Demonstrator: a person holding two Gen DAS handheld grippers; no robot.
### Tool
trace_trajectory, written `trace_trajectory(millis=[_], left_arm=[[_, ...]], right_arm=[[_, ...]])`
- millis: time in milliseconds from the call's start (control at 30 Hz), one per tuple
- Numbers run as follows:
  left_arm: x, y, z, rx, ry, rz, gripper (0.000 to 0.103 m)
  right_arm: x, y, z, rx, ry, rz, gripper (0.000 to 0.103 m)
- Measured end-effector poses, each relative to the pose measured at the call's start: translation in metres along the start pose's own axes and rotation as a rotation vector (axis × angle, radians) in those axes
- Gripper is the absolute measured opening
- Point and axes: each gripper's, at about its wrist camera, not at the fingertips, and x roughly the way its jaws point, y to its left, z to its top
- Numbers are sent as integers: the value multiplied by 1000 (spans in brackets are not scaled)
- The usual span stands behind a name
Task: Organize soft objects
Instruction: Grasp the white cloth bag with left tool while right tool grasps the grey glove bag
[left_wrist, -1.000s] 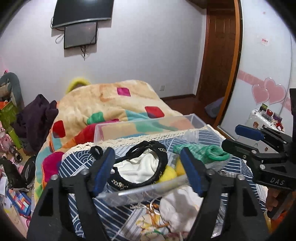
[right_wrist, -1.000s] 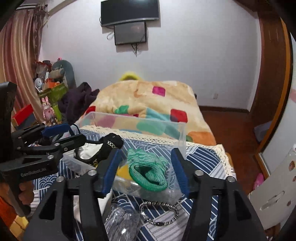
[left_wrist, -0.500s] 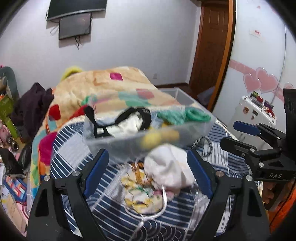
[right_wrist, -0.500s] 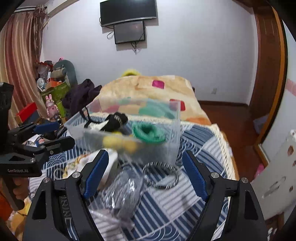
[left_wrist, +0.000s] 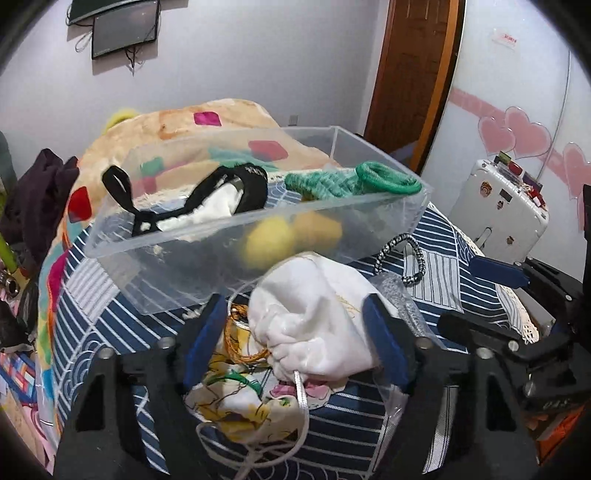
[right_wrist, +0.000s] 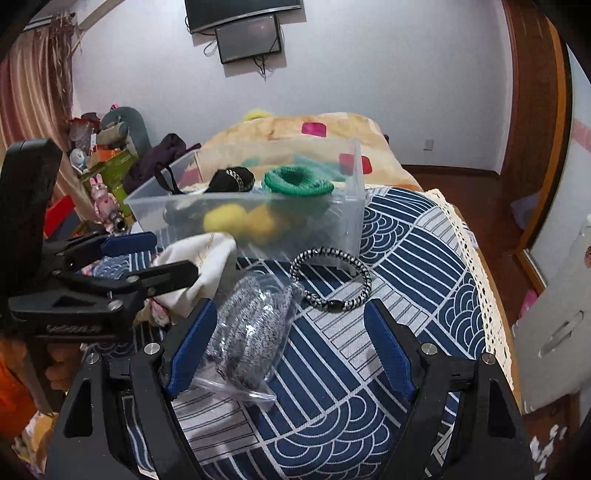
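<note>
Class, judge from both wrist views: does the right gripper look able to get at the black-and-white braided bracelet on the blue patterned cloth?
Probably yes. The right gripper stands open, with the bracelet lying clear just ahead; only the bagged grey item crowds one side.

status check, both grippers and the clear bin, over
Left gripper open, jaws just closing around white drawstring pouch. Right gripper open, bagged grey item by its left finger. Clear bin partly filled. Braided bracelet loose before it.

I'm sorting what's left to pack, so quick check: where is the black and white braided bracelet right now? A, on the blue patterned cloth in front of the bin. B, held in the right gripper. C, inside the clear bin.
A: the braided bracelet lies on the blue patterned cloth, just outside the clear bin.
</note>
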Motion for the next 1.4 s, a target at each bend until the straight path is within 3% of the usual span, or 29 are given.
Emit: trace_trajectory(millis=[67, 200, 300, 600, 767, 867, 933, 1400], left_arm=[[6, 1, -2, -1, 20, -24, 59], [9, 2, -8, 13, 22, 15, 36], [-1, 10, -10, -14, 4, 1, 22], [-43, 17, -9, -27, -82, -25, 20], [-60, 16, -7, -25, -122, -26, 20], [-69, 18, -4, -26, -150, -21, 20], [-76, 19, -1, -25, -171, -18, 20], [-110, 27, 24, -39, -319, 29, 20]], right_arm=[[1, 2, -2, -8, 2, -5, 80], [2, 5, -3, -8, 5, 24, 80], [5, 7, -3, -6, 17, 34, 80], [29, 18, -11, -1, 109, 92, 79], [34, 28, -16, -51, 131, 93, 46], [29, 34, -15, -93, 107, 85, 32], [23, 36, -14, -111, 85, 83, 29], [-19, 29, 31, -111, -122, 53, 27]])
